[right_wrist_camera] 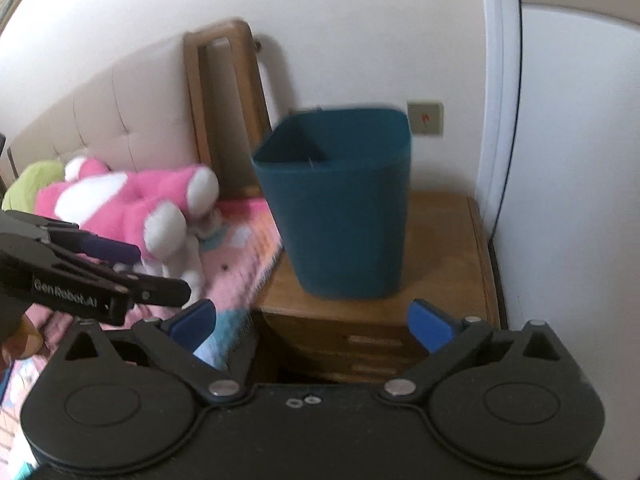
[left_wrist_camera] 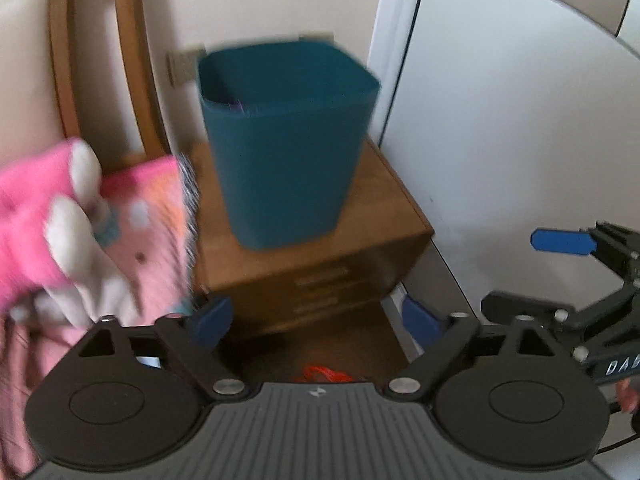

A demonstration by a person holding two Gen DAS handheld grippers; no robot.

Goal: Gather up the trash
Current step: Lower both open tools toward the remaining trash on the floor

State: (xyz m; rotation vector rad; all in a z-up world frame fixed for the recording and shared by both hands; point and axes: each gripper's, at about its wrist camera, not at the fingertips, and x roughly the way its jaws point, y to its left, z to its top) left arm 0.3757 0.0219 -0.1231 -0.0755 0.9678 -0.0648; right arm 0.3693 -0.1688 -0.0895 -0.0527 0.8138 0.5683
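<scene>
We see the dark teal plastic waste bin (left_wrist_camera: 288, 140) standing upright in the centre of both frames, on the brown wooden nightstand surface (left_wrist_camera: 384, 208). Something small and purple shows just inside its rim in the left wrist view, too blurred to identify. In the right wrist view the bin (right_wrist_camera: 340, 208) sits toward the left side of the surface (right_wrist_camera: 444, 248), leaving a bare strip of wood to its right and in front, up to the front edge above the drawers.

Our left tongs (left_wrist_camera: 316, 320) are apart at the lower centre of their frame, blue pads wide, nothing between them; they are short of the bin and lower than the front edge of the surface. Our right tongs (right_wrist_camera: 312, 322) are likewise spread and hold nothing, with the bin above the gap. Each pair appears in the other's frame: the right tongs at the right edge of the left wrist view, the left tongs at the left edge of the right wrist view.

Below the left tongs, a small orange-red scrap (left_wrist_camera: 320, 374) lies on the dark floor. The pink patterned bedspread (right_wrist_camera: 236, 256) butts against the surface's left edge, carrying a pink and white plush toy (right_wrist_camera: 132, 200). A white door panel (right_wrist_camera: 572, 160) closes off the right side.
</scene>
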